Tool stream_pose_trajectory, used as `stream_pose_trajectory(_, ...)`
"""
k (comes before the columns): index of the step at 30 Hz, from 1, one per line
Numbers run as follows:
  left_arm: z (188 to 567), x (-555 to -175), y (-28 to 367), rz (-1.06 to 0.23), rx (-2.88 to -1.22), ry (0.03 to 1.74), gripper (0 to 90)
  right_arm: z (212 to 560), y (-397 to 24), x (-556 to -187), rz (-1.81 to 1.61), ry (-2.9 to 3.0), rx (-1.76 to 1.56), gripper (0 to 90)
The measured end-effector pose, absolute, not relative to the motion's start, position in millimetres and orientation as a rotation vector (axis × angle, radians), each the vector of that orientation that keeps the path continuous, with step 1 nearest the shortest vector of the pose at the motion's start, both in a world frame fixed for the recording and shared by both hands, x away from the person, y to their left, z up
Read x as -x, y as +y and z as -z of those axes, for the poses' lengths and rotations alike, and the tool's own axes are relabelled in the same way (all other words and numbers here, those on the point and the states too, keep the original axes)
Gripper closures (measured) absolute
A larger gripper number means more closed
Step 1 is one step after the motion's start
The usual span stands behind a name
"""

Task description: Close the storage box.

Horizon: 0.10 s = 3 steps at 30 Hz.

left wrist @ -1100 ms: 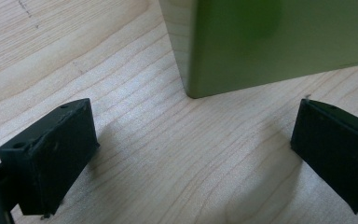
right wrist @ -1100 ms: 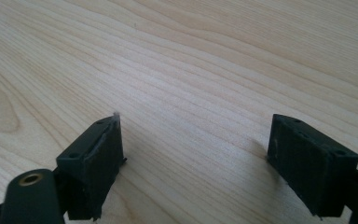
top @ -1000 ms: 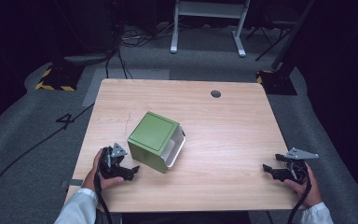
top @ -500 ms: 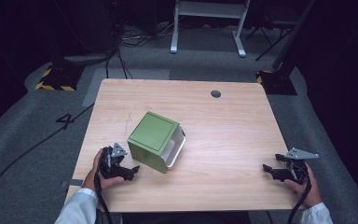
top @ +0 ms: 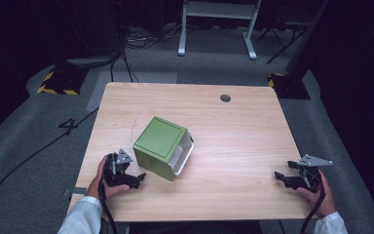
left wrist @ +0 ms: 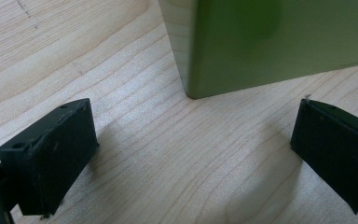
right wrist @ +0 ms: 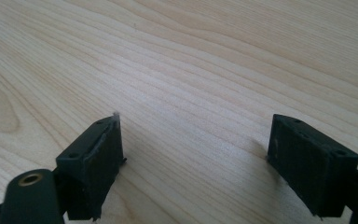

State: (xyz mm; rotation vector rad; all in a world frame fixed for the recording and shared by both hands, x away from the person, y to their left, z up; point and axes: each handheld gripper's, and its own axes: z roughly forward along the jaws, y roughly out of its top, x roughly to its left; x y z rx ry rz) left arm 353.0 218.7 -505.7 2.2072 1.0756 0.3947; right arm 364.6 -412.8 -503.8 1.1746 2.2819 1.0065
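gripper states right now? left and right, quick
Left gripper: open, holding nothing, jaws just short of the green box.
Right gripper: open, holding nothing, over bare table.

**Surfaces: wood table, green box, black claws**

Table (top: 233,146): pale wood-look top, visible grain, smooth, low sheen. Green box (top: 161,145): smooth painted-looking panels, satin, faint soft reflections in the left gripper view; inside wall white, smooth. Left claw (left wrist: 191,154) and right claw (right wrist: 193,163): black matt plastic-looking jaws, slightly rough edges, small holes. Right claw's top plate grey, metal-like. Floor (top: 44,146): grey, carpet-like, matt. Sleeves: white cloth.
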Motion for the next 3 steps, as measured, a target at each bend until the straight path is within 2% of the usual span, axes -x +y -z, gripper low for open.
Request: stream_pose_trajectory(3,505.7,-353.0,218.7,-0.394,-2.207,1.076,0.4,503.8,-412.8,-364.6,-1.006,2.282,-1.175,18.0)
